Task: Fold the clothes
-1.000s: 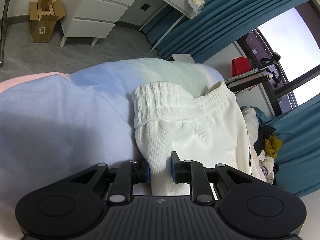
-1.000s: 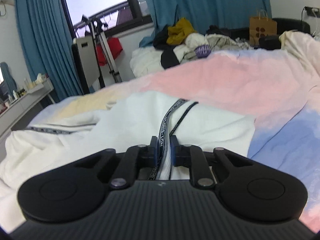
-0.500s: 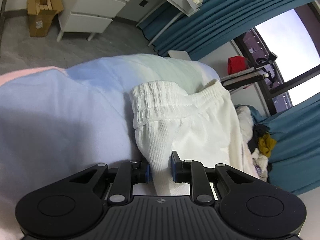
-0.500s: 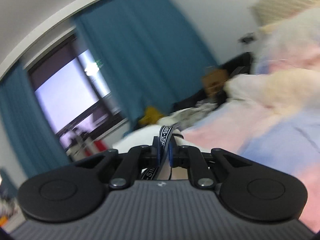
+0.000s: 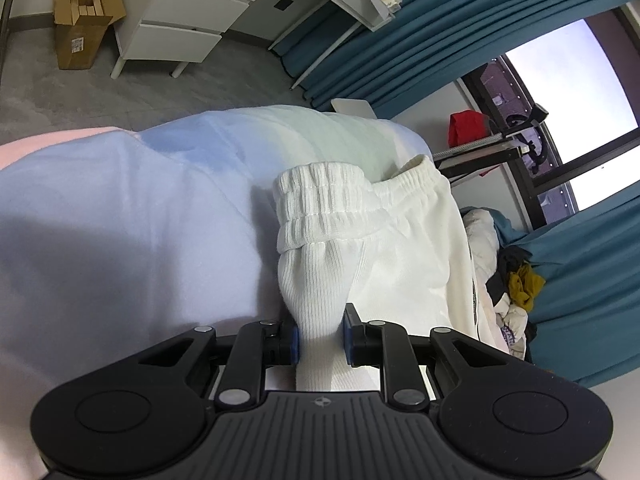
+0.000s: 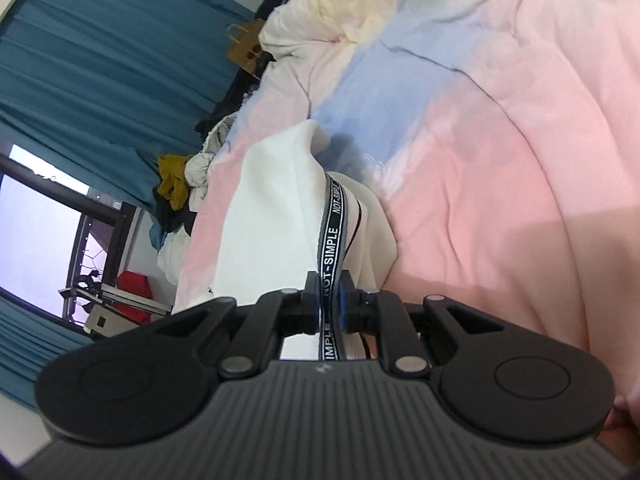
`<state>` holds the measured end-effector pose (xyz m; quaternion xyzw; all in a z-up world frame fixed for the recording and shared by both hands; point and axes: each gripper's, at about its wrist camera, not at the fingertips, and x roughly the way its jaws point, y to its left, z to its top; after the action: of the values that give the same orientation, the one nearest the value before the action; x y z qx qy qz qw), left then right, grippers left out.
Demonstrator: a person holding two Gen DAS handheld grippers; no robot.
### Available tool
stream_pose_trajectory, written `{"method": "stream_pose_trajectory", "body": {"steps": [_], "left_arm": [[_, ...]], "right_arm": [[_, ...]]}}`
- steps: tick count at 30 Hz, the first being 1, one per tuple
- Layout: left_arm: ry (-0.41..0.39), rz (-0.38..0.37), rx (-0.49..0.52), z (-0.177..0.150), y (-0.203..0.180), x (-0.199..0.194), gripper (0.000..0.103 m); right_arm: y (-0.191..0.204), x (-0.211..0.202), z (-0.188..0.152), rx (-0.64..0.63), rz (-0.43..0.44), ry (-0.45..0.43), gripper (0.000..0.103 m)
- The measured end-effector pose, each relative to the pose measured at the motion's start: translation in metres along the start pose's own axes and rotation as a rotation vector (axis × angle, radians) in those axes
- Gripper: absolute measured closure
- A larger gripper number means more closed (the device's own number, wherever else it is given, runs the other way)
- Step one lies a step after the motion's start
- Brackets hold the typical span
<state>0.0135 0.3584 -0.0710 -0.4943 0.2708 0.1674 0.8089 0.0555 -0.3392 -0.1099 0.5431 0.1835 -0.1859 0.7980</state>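
White trousers [image 5: 384,248] with a ribbed elastic waistband lie on a pastel bedspread [image 5: 120,216]. In the left wrist view my left gripper [image 5: 320,334] is shut on a bunched white fold just below the waistband. In the right wrist view my right gripper [image 6: 329,294] is shut on the trousers' black side stripe [image 6: 334,232], printed NOT-SIMPLE, and holds that white cloth [image 6: 272,208] lifted off the pink and blue bedspread [image 6: 500,168]. The right view is rolled far to one side.
A heap of other clothes [image 6: 180,180] lies at the bed's far end by teal curtains [image 6: 80,60] and a window. A white drawer unit [image 5: 180,20] and a cardboard box [image 5: 84,20] stand on the grey floor. A brown paper bag [image 6: 246,46] sits beyond the bed.
My right gripper has swept sideways and rolled strongly, carrying the striped part of the trousers up off the bed. My left gripper has kept its grip and stayed almost in place.
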Motion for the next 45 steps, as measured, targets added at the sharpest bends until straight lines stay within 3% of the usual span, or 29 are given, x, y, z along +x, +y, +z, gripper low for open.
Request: {"method": "stream_pose_trajectory", "body": {"steps": [4,9,14,17,20,24,28,32,34,37,42,45], "left_arm": [[0.009,-0.005,-0.017,0.0,0.004,0.0,0.082],[0.022,-0.01,-0.027,0.0,0.006,0.001,0.081],[0.03,-0.016,-0.042,0.0,0.008,0.002,0.081],[0.031,-0.015,-0.047,0.0,0.008,0.003,0.081],[0.033,-0.011,-0.05,0.0,0.009,0.003,0.081],[0.039,-0.021,-0.065,0.001,0.009,0.003,0.081],[0.047,-0.032,-0.084,0.002,0.013,0.004,0.081],[0.056,-0.044,-0.101,0.003,0.015,0.006,0.081],[0.06,-0.051,-0.112,0.004,0.018,0.006,0.081],[0.07,-0.06,-0.114,0.005,0.018,0.008,0.081],[0.061,-0.04,-0.131,0.003,0.018,0.013,0.081],[0.056,-0.033,-0.148,0.001,0.018,0.014,0.081]], "right_arm": [[-0.01,-0.021,0.002,0.064,0.019,-0.087,0.088],[-0.004,-0.025,0.009,0.053,0.072,-0.106,0.088],[-0.009,-0.021,0.014,0.092,0.042,-0.101,0.088],[-0.024,-0.02,0.024,0.196,-0.015,-0.092,0.085],[-0.045,-0.037,0.047,0.302,-0.038,-0.195,0.086],[-0.058,-0.045,0.082,0.349,0.018,-0.228,0.086],[-0.057,-0.012,0.103,0.347,0.003,-0.098,0.082],[-0.044,0.051,0.113,0.272,-0.014,0.079,0.059],[-0.039,0.072,0.115,0.249,-0.009,0.098,0.054],[-0.028,0.087,0.118,0.187,-0.02,0.047,0.048],[0.002,0.109,0.111,0.092,0.081,0.082,0.047],[0.012,0.12,0.109,-0.004,0.032,0.075,0.053]]}}
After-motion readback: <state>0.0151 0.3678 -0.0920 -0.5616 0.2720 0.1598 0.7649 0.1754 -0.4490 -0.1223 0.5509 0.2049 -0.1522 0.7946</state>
